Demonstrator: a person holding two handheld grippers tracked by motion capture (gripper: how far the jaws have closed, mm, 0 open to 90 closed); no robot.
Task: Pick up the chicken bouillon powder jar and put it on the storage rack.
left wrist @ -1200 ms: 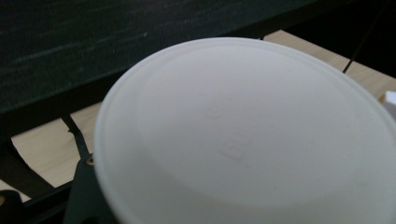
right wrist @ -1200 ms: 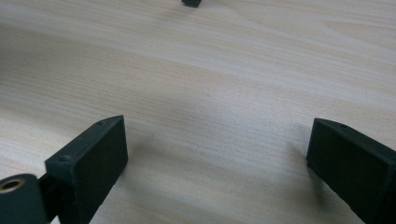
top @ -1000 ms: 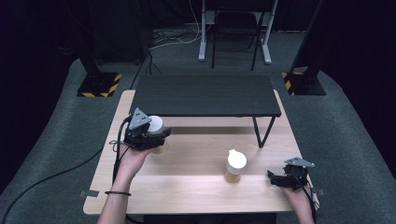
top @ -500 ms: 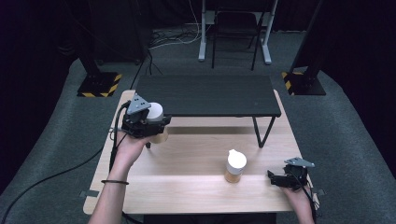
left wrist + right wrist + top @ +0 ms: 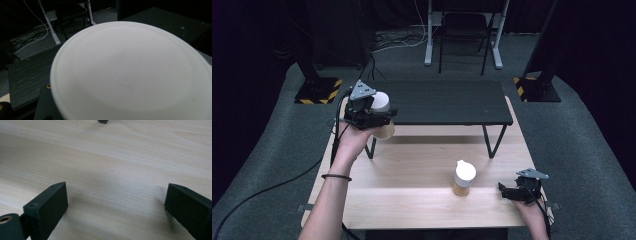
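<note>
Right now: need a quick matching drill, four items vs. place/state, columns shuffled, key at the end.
Column 1
1. left gripper
2. right gripper
3. bottle on the table
4. black shelf

Column 2
A. stands on thin legs at the back of the wooden table
B. upright on the wood, white cap, untouched
C. jaws open, nothing between them, low over the tabletop
D. raised at the shelf's left end, shut on a white-lidded jar

Pairs: 1-D, 2-C, 3-B, 4-A
</note>
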